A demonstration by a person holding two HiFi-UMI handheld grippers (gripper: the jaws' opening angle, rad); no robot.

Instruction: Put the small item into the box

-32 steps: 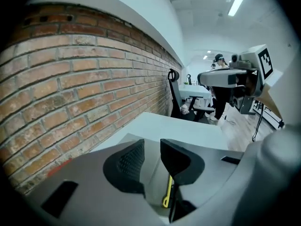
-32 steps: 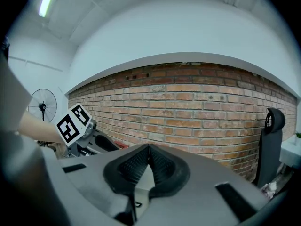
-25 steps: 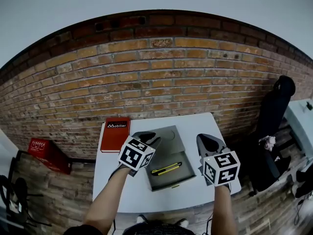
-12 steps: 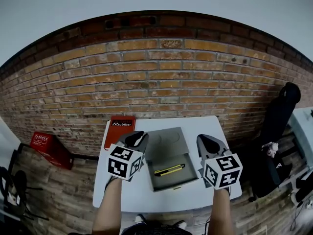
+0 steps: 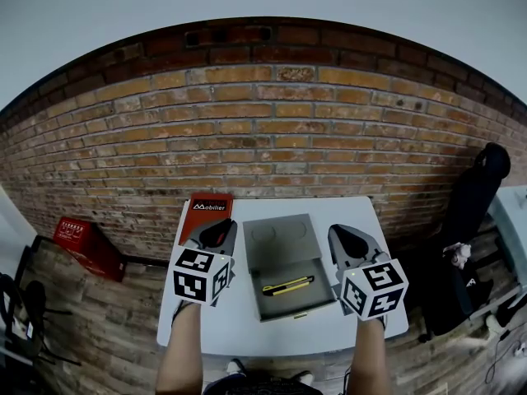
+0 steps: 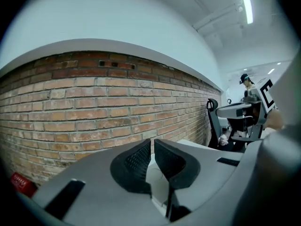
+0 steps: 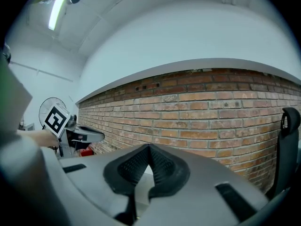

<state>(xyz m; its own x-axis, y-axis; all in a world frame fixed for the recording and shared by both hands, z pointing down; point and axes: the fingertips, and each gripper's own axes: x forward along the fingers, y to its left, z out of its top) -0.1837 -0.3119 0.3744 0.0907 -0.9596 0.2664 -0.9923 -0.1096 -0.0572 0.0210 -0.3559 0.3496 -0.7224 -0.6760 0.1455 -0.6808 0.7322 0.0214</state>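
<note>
Most of the task looked done: the small item [image 5: 288, 285], a yellow-and-black utility knife by its look, lay flat inside the open grey box [image 5: 257, 293] at the middle of the white table [image 5: 206, 323]. The box's lid [image 5: 276, 235] lay just behind it, toward the brick wall. Neither tool touched the knife. The left gripper [image 5: 219, 225] hung just left of the box, over the near end of a red book [image 5: 207, 209], its jaws together with nothing between them. The right gripper [image 5: 347, 235] hung just right of the box, its jaws likewise meeting at the tips and empty. What was left, I judged, was at most shutting the lid, if that was wanted. Only the head view showed the box and the knife in it. Neither gripper view caught them, each giving its own jaws against the brick wall and a sliver of tabletop. The left gripper view alone showed a dark office chair [image 6: 214, 121] off to the right.
</note>
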